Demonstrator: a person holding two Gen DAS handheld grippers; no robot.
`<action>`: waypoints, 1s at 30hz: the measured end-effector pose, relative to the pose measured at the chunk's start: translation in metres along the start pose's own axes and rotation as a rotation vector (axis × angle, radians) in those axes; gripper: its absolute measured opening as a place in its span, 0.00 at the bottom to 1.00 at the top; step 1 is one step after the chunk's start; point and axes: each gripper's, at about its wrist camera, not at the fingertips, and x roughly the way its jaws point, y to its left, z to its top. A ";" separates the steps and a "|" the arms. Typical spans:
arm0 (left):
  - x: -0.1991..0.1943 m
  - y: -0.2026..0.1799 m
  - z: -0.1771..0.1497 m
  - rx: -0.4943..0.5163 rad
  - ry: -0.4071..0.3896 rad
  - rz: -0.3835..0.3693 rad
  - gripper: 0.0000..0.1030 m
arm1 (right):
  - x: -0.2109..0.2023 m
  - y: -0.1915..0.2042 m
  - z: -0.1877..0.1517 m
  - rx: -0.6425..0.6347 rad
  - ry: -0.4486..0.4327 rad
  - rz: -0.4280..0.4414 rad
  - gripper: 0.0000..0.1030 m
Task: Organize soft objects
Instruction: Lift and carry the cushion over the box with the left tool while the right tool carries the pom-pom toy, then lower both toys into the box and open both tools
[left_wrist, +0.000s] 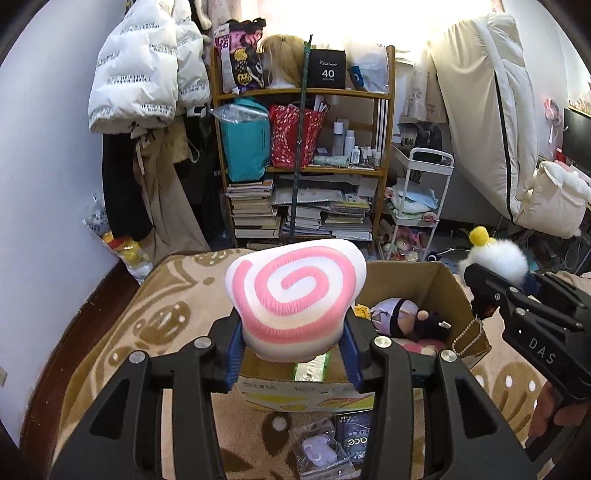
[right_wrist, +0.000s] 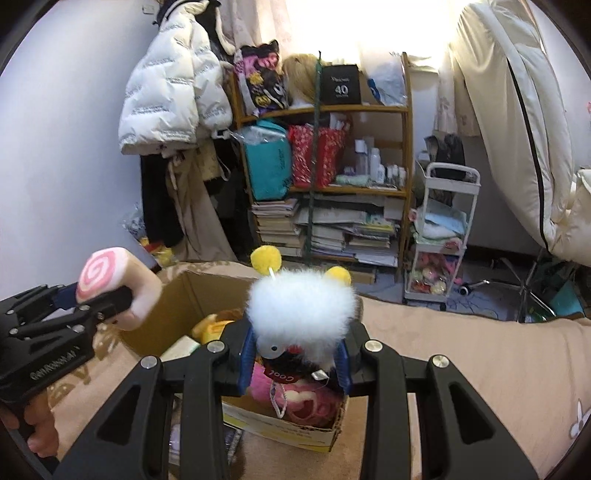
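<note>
My left gripper (left_wrist: 293, 343) is shut on a pink-and-white spiral plush (left_wrist: 295, 291), its blue pads pressing the plush's lower sides. It hangs over the near left edge of an open cardboard box (left_wrist: 447, 291) standing on the bed. My right gripper (right_wrist: 295, 363) is shut on a white fluffy toy (right_wrist: 301, 306) with yellow pompoms, held above the same cardboard box (right_wrist: 207, 291). Inside the box lie a purple-haired doll (left_wrist: 399, 314), a pink plush (right_wrist: 299, 402) and a yellow plush (right_wrist: 214, 325). Each view shows the other gripper (left_wrist: 480, 286) (right_wrist: 107, 301) beside it.
The box stands on a beige patterned blanket (left_wrist: 129, 332). Two small packets (left_wrist: 321, 446) lie in front of it. Behind stand a crowded wooden shelf (left_wrist: 303, 184), a white cart (left_wrist: 421, 206) and hanging coats (left_wrist: 140, 74). A hand (right_wrist: 40, 432) grips the left handle.
</note>
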 end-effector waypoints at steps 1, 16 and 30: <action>0.003 0.001 -0.001 -0.003 0.003 -0.001 0.43 | 0.002 -0.001 -0.001 -0.001 0.003 -0.005 0.36; 0.040 0.004 -0.018 -0.013 0.113 0.001 0.45 | 0.033 -0.015 -0.019 0.053 0.093 0.025 0.37; 0.047 0.002 -0.026 -0.007 0.154 0.015 0.50 | 0.043 -0.007 -0.030 0.032 0.146 0.026 0.37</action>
